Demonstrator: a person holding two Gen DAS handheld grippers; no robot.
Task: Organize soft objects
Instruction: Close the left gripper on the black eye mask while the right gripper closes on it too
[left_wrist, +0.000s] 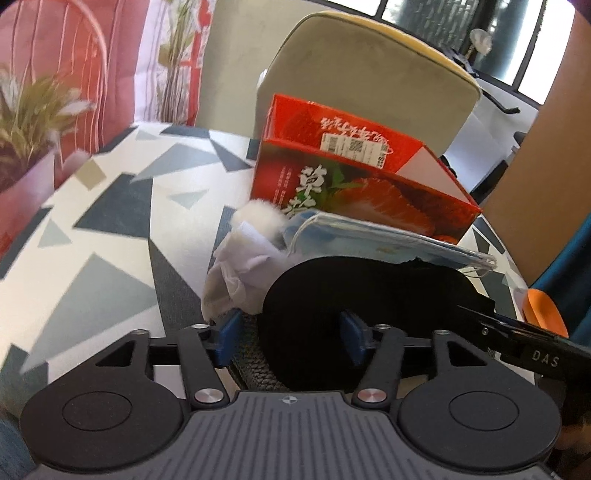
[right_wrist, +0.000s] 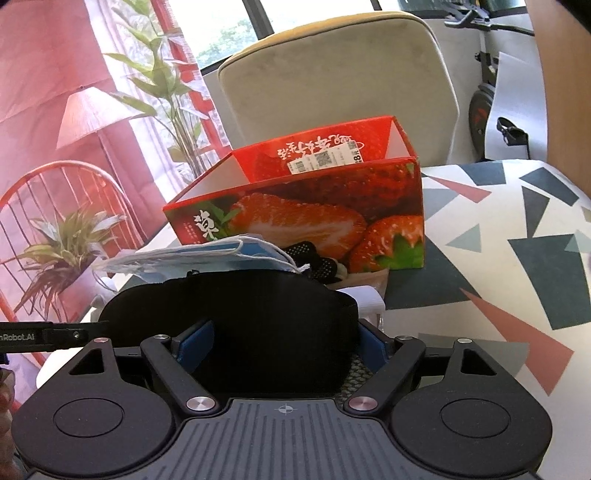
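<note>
Eye mask (right_wrist: 236, 310), one black piece, is lying between both spread grippers' (left_wrist: 291, 332) (right_wrist: 286, 345) unclenched fingers; blue face masks (right_wrist: 207, 254) are lying beside one open strawberry box (right_wrist: 325, 206), contents hidden.

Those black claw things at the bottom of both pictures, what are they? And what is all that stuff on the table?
They are grabbers that a person holds, one in each hand. Each has a camera looking along its two blue fingers, so you get one picture per hand. The left gripper and the right gripper both have their fingers around one black sleep mask. Whether they squeeze it, I cannot tell. Behind it lie blue face masks, a white cloth and an open strawberry box, on a tablecloth with triangles.
</note>
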